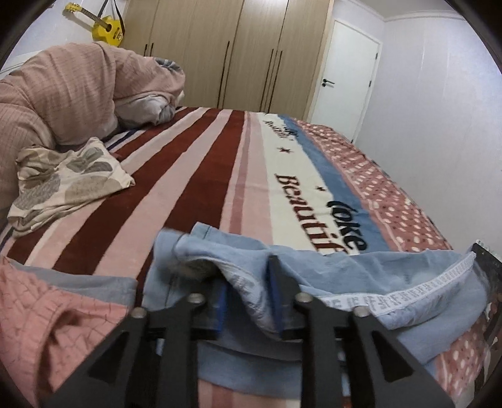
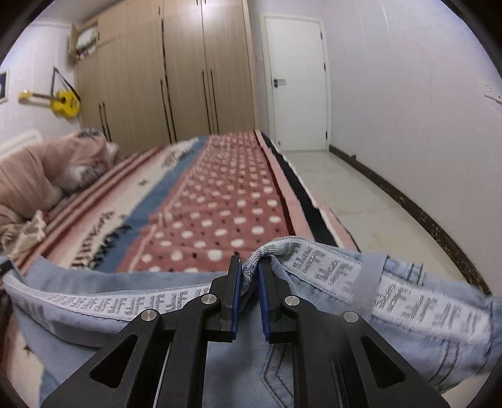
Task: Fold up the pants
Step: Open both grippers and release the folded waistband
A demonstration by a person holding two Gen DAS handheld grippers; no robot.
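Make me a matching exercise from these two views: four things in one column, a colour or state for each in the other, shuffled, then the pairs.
Things:
1. guitar
2. pants
3. door
4. right hand-held gripper

Colour or state:
A. white, closed
B. shut on the waistband
C. yellow, hanging on the wall
D. light blue denim

Pairs: 1-C, 2-D, 3-A, 4-B

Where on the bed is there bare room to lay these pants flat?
Free: the striped blanket ahead of the pants, between the leaf-print cloth and the dotted band. Crowded: the bunched pink duvet at far left.
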